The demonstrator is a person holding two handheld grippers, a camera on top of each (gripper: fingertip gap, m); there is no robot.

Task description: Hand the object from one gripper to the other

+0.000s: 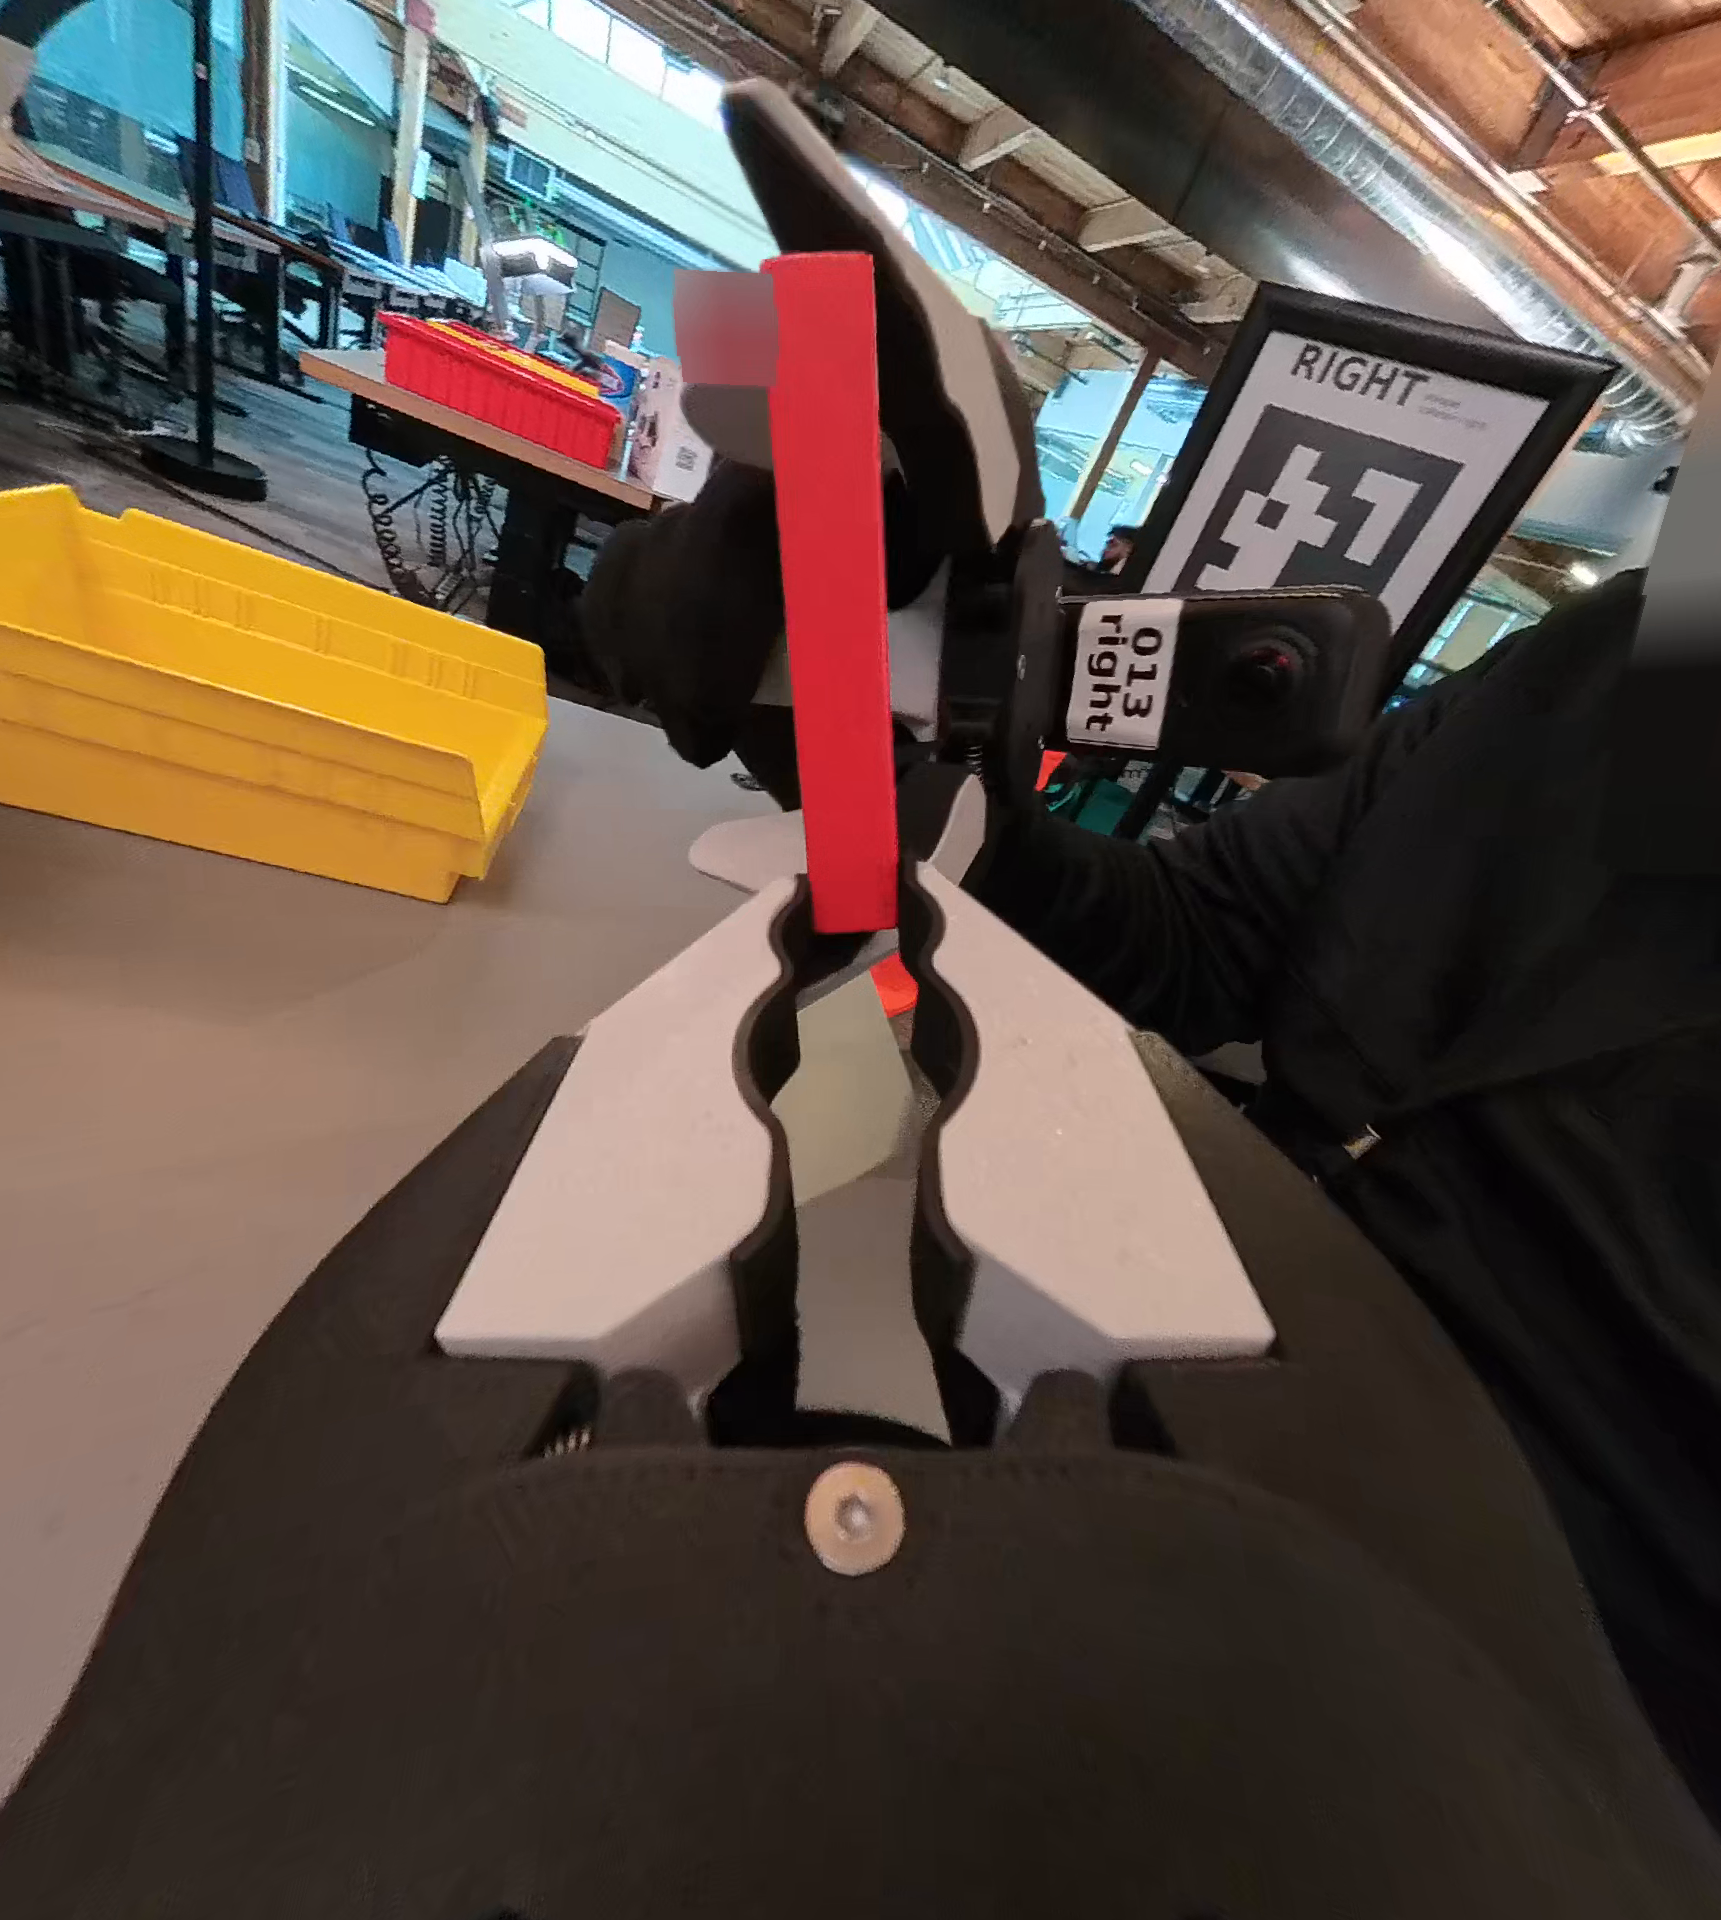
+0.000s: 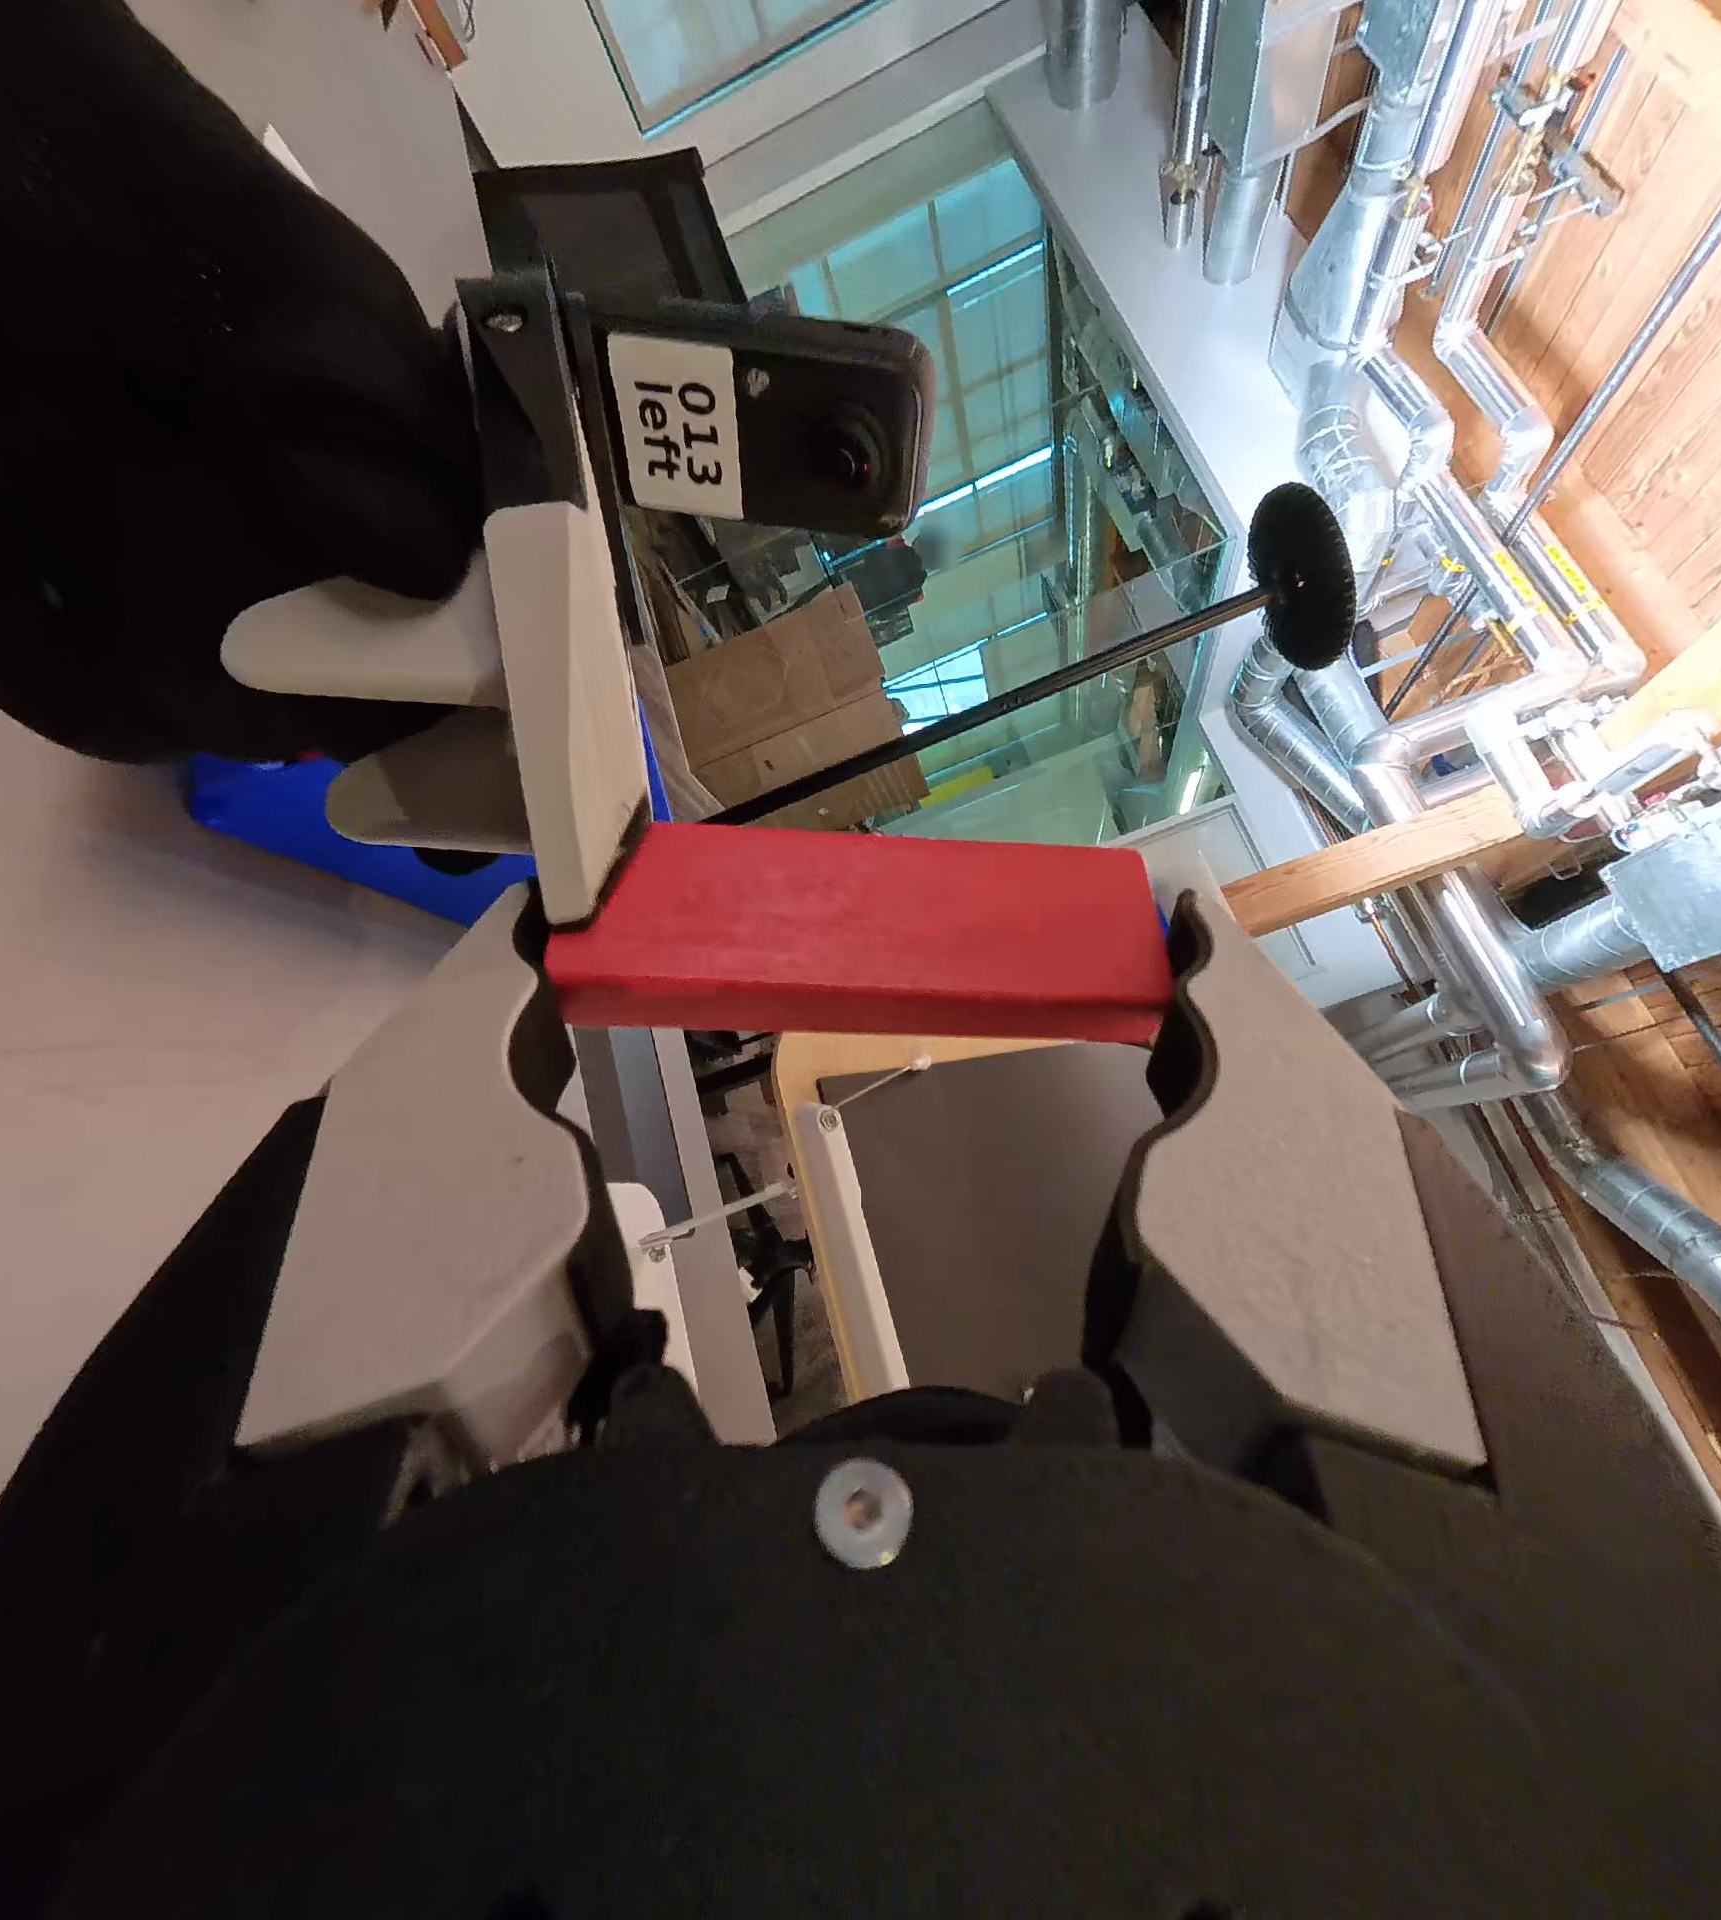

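One red block [image 2: 851, 940] is being gripped lengthwise by the right gripper [image 2: 851, 977] jaws and at one end by the left gripper [image 1: 851, 920] jaws, above the counter [image 1: 160, 1039] beside one yellow bin [image 1: 212, 686].

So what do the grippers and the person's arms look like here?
Both the left gripper and the right gripper have light grey wedge-shaped fingers with wavy black inner pads on a black body with a silver screw. Each carries a black camera bearing a white label. Black gloves and black sleeves.
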